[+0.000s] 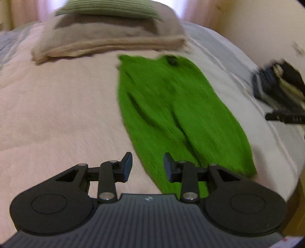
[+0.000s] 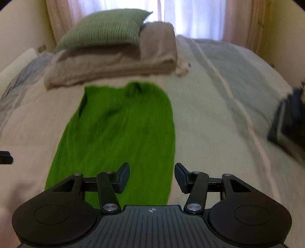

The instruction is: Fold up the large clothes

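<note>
A bright green garment [image 1: 171,110] lies folded lengthwise in a long strip on the bed, its collar end toward the pillows. My left gripper [image 1: 147,167] is open above the strip's near left edge, nothing between its fingers. In the right wrist view the same green garment [image 2: 122,137] runs from the near edge toward the pillows. My right gripper [image 2: 152,178] is open over its near right edge and holds nothing. The right gripper's tip [image 1: 282,116] pokes in at the right of the left wrist view. Both views are motion-blurred.
A pale pink and light blue bedspread [image 1: 57,106] covers the bed. At its head a green striped pillow [image 2: 106,28] rests on a folded beige blanket [image 2: 114,63]. A dark blue and black pile of fabric [image 2: 287,124] sits at the right edge. Curtains [image 2: 190,17] hang behind.
</note>
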`<action>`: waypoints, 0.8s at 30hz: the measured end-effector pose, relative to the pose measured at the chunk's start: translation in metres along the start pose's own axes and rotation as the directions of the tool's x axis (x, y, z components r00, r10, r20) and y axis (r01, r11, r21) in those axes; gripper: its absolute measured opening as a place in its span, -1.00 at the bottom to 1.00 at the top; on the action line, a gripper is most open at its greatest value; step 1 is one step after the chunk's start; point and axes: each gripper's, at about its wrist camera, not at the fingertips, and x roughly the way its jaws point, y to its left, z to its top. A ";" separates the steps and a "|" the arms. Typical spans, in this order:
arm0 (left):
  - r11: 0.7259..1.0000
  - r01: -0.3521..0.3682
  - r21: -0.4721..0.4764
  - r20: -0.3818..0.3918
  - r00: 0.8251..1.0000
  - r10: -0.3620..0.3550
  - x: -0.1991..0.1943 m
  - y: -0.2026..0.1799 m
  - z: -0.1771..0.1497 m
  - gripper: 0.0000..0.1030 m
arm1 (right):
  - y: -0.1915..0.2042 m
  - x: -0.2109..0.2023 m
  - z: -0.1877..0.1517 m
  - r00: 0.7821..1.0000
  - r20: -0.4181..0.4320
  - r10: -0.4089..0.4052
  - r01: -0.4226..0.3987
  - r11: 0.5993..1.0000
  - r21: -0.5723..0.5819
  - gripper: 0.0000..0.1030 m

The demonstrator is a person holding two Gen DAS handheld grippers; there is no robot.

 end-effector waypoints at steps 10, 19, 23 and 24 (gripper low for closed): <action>0.948 0.106 0.299 -0.045 0.994 -0.097 0.013 -0.105 -0.076 0.03 | 0.034 -0.032 -0.094 0.996 -0.072 -0.048 0.032 0.978 -0.204 0.12; 0.874 -0.054 0.484 -0.065 0.993 0.097 0.084 -0.157 -0.093 -0.23 | 0.046 0.026 -0.138 0.991 -0.130 0.020 -0.078 0.883 -0.463 0.22; 0.886 -0.115 0.450 -0.056 0.986 0.156 0.087 -0.150 -0.091 -0.89 | 0.061 0.053 -0.149 0.989 -0.143 0.042 -0.123 0.774 -0.621 0.22; 0.906 -0.139 0.400 -0.036 0.985 0.167 0.079 -0.142 -0.087 -0.90 | 0.063 0.059 -0.151 0.989 -0.139 0.046 -0.125 0.759 -0.639 0.22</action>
